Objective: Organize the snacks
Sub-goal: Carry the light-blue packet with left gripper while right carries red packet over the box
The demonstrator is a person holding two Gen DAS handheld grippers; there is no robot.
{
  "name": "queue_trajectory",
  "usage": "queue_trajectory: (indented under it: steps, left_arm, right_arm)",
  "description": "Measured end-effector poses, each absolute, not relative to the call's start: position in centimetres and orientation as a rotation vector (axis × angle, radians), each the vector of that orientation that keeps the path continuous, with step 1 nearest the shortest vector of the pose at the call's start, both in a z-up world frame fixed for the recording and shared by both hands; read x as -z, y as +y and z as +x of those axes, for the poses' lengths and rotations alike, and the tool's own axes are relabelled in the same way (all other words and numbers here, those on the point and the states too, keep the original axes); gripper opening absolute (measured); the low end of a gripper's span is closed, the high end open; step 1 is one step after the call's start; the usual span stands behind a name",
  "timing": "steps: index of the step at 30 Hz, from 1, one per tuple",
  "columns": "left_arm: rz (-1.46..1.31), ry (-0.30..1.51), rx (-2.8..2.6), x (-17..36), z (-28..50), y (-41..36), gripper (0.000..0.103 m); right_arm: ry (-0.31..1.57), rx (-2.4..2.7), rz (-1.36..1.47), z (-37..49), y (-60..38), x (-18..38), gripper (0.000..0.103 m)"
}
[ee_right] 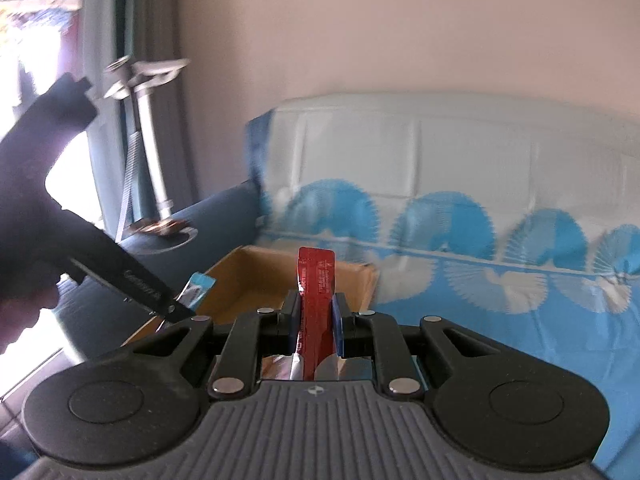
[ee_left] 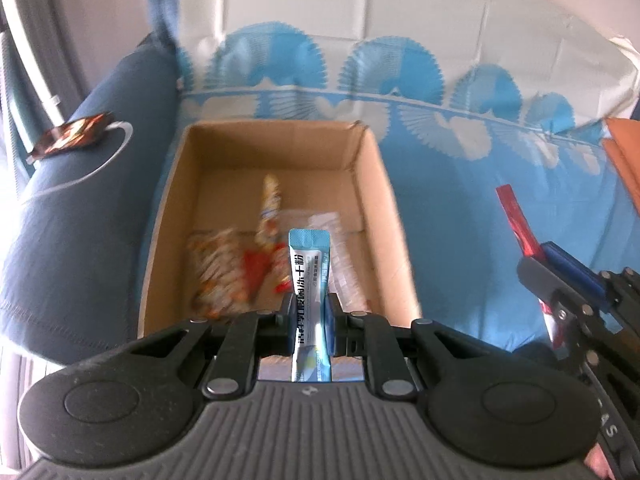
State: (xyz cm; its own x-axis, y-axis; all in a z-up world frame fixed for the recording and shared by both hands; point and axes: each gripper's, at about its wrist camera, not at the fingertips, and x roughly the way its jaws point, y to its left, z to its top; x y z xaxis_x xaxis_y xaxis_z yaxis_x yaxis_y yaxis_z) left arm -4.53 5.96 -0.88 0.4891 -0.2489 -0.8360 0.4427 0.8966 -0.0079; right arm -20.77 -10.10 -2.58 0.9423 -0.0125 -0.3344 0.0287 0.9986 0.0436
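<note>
Your left gripper (ee_left: 309,316) squeezes a blue packet (ee_left: 308,276) tight, up over the near end of the cardboard box (ee_left: 372,184) where other snacks (ee_left: 224,268) lie. Your right gripper (ee_right: 316,320) pinches a red packet (ee_right: 316,280), just right of the box, over the blue and white cloth (ee_left: 460,160). Far left, one brown wrapper (ee_left: 72,136) sits on the dark cushion (ee_left: 80,216).

Bright daylight, motion blur, fisheye warp.
</note>
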Motion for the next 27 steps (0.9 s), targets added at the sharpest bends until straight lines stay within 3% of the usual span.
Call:
queue_trajectory:
  steps: [10,27]
  left_arm:
    - [0.18,0.952,0.4,1.0,-6.3,11.2,0.015]
    - [0.14,0.944,0.394,1.0,-6.2,12.5,0.015]
  right_arm:
    - [0.396,-0.041,-0.02,-22.2,-4.3,2.4,0.018]
    - [0.429,-0.057,-0.067,-21.3,-2.8,2.4,0.018]
